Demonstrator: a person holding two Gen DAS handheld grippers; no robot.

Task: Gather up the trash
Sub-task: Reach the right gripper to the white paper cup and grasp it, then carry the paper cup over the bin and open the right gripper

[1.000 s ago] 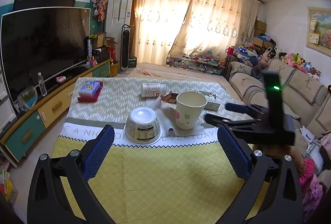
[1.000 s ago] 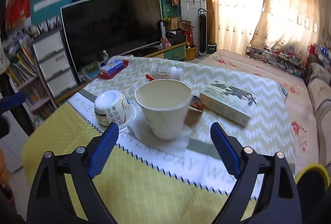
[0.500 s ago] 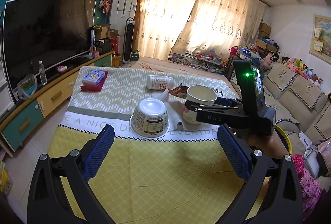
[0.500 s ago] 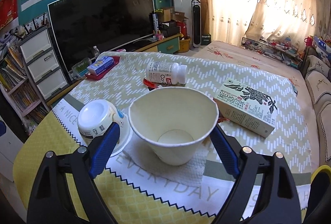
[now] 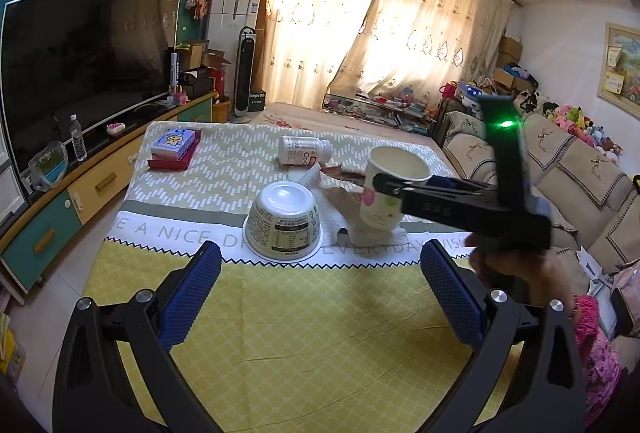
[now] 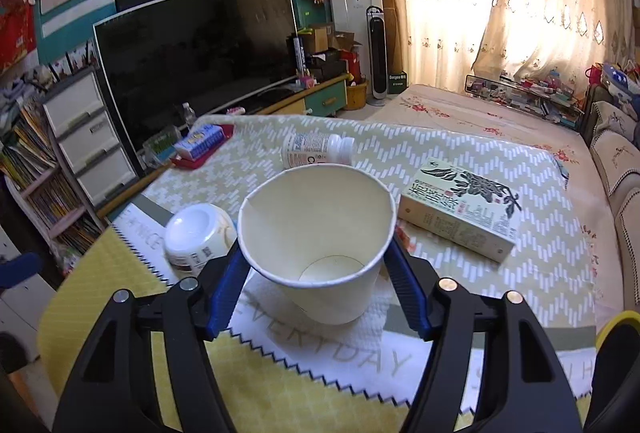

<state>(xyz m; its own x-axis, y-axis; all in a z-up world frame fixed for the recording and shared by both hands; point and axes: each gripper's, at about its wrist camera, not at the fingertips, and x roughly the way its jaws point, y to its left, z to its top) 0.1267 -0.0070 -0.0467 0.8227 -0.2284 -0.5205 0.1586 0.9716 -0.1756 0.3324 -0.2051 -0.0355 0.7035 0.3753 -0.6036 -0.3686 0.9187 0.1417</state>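
A white paper cup [image 6: 320, 241] stands on a crumpled white tissue [image 6: 372, 317]; my right gripper [image 6: 316, 289] is shut on the cup, pads pressing both sides. It also shows in the left wrist view [image 5: 386, 189], with the right gripper [image 5: 396, 189] on it. An upturned white tub [image 5: 285, 219] sits just left of it. A white bottle [image 5: 304, 151] lies on its side behind. A red wrapper [image 5: 344, 173] lies by the bottle. My left gripper [image 5: 320, 293] is open and empty, over the yellow cloth in front of the tub.
A green tea box [image 6: 460, 209] lies right of the cup. A small blue box on a red one [image 5: 172, 149] sits at the table's far left. A TV cabinet [image 5: 60, 193] runs along the left, a sofa [image 5: 580, 173] along the right.
My right gripper has moved forward around the paper cup and closed on it. My left gripper has stayed open and shifted only slightly.
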